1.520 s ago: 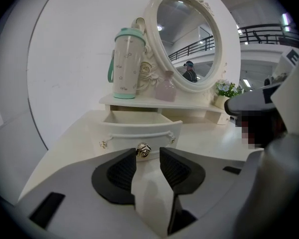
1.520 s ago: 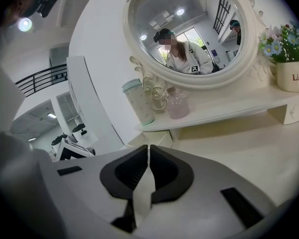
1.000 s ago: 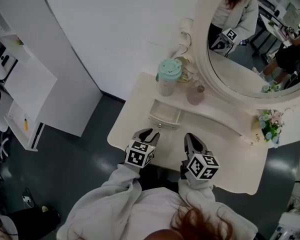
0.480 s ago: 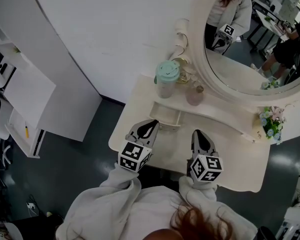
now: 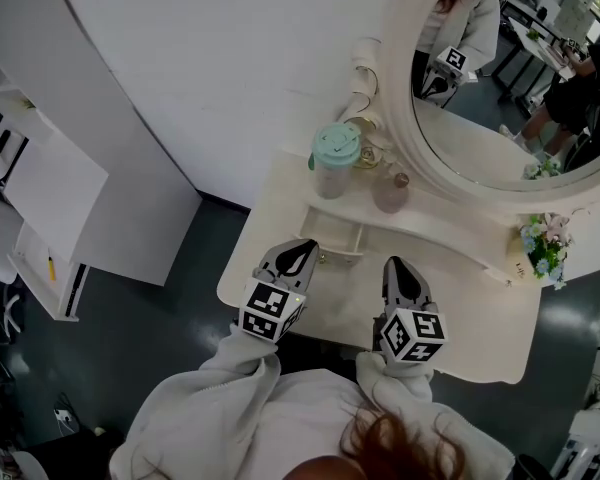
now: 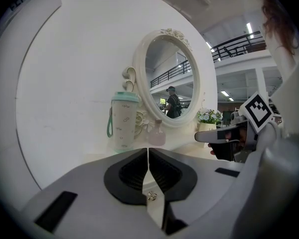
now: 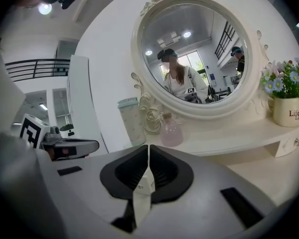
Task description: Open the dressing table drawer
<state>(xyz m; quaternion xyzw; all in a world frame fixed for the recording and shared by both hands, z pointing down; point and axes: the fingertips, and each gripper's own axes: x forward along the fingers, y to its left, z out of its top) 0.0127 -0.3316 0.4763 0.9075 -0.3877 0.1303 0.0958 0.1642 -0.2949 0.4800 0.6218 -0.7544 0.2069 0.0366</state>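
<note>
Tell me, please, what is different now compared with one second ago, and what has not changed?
The left gripper rose slightly toward the drawer and its jaws have just closed; a small metal knob shows through the gap below them, apparently not gripped. The right gripper, the drawer, the cup and the pink bottle stayed about as they were.

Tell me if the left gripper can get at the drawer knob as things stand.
Likely yes: the left gripper sits just short of the drawer, the knob shows right under its shut jaws, and nothing lies between.
</note>
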